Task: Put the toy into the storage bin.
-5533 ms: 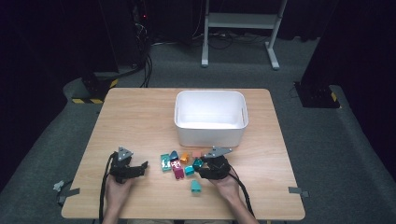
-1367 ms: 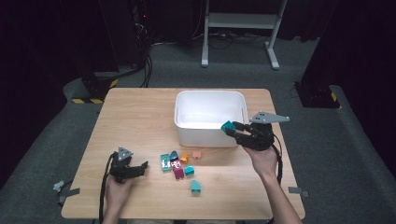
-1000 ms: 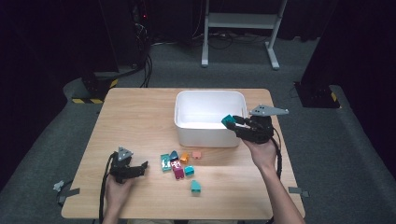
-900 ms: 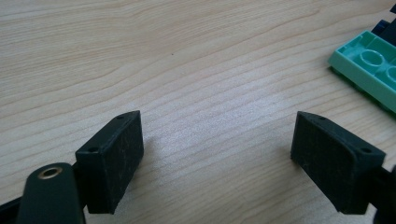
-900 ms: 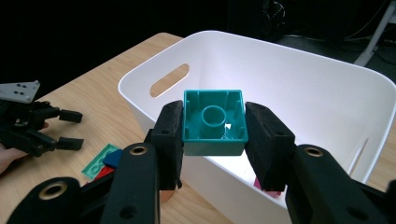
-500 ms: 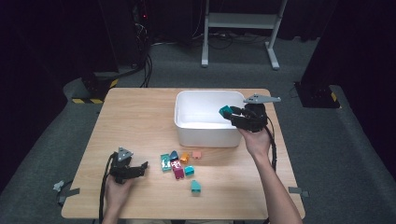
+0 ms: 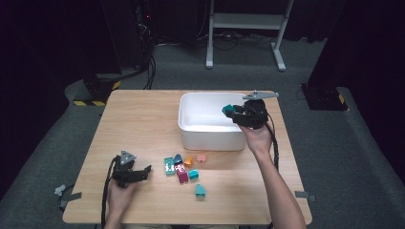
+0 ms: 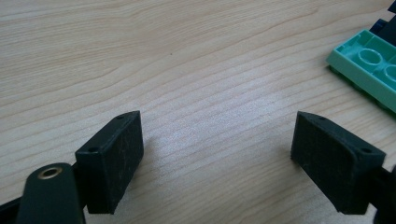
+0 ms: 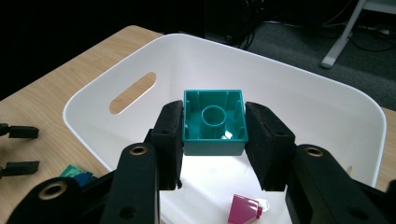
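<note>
A bin stands on the far right part of the table, with the right gripper over its right end holding a block between its jaws above the inside; a smaller piece lies on the bin's floor below it. In front of the bin, toward the person, a cluster of loose blocks sits mid-table, one block lying apart, nearer the person. The left gripper rests on the table left of the cluster, jaws spread, a flat studded brick just beyond its right jaw.
</note>
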A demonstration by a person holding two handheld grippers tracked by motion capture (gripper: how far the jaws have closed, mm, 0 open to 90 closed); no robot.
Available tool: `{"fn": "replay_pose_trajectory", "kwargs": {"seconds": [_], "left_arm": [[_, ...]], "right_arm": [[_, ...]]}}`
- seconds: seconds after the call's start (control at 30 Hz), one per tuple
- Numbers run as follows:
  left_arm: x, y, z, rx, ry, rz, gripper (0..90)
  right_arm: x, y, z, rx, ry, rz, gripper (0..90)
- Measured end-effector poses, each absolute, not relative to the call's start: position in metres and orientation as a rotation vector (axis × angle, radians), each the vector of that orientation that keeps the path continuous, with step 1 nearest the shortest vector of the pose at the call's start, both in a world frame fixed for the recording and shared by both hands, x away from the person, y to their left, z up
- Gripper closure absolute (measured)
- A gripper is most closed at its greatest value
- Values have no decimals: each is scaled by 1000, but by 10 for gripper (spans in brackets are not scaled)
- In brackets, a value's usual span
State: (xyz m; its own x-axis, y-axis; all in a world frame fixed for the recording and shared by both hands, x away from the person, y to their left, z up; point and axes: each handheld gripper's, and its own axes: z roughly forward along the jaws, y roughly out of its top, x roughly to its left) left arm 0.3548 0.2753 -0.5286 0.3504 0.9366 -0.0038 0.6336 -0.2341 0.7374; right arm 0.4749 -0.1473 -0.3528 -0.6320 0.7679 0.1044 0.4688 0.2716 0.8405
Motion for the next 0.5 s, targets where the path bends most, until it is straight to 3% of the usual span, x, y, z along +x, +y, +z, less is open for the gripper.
{"fn": "replay_pose_trajectory", "kwargs": {"seconds": [0.2,0.5], "left_arm": [[355,275,-529,1966,1364,596,171],[355,275,-529,1963,1365,597,171]], "right_arm": [[487,-142,-366,1161,2220,1259,583],[478,-150,-375,1173,2228,1303,467]]}}
